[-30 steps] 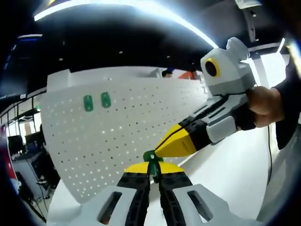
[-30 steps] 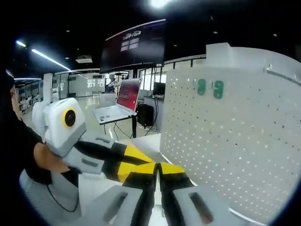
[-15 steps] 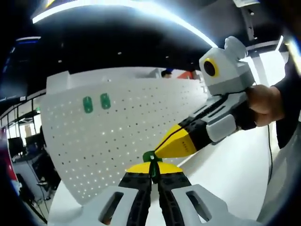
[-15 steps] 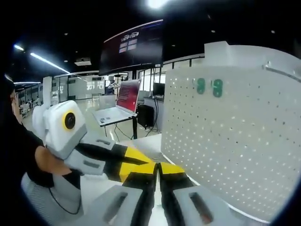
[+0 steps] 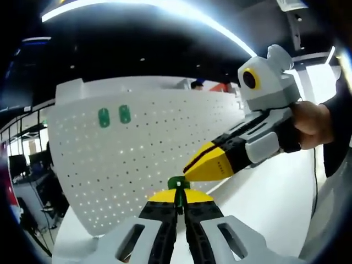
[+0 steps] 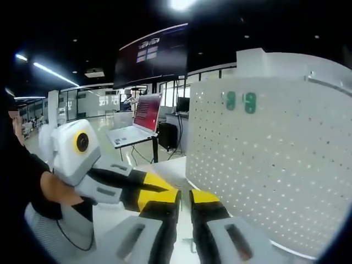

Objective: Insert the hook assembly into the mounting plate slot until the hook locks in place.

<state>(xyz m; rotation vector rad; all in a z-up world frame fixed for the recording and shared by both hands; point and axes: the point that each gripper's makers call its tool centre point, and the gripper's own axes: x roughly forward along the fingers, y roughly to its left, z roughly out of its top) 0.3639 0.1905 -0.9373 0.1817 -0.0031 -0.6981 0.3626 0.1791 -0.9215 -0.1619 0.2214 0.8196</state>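
left gripper view first: my left hand-held gripper [image 5: 179, 202] is clenched on the small green hook assembly [image 5: 177, 184], which pokes up between the yellow tips. my right hand-held gripper [image 5: 204, 166] comes in from the right, its tips slightly parted just beside the hook and letting it go, as i judge it. the white perforated mounting plate [image 5: 165, 143] stands upright on the counter [image 5: 275, 198] beyond, with two green hooks [image 5: 114, 116] already seated near its top.

right gripper view: my right hand-held gripper [image 6: 184, 199] is released, a clear gap between its tips and nothing in them. the left hand-held gripper [image 6: 157, 190] lies just beside it, the plate [image 6: 286, 165] to the right.

i judge the handover done and insertion not yet begun; next i carry the hook to a free slot, square it up and press until it locks.
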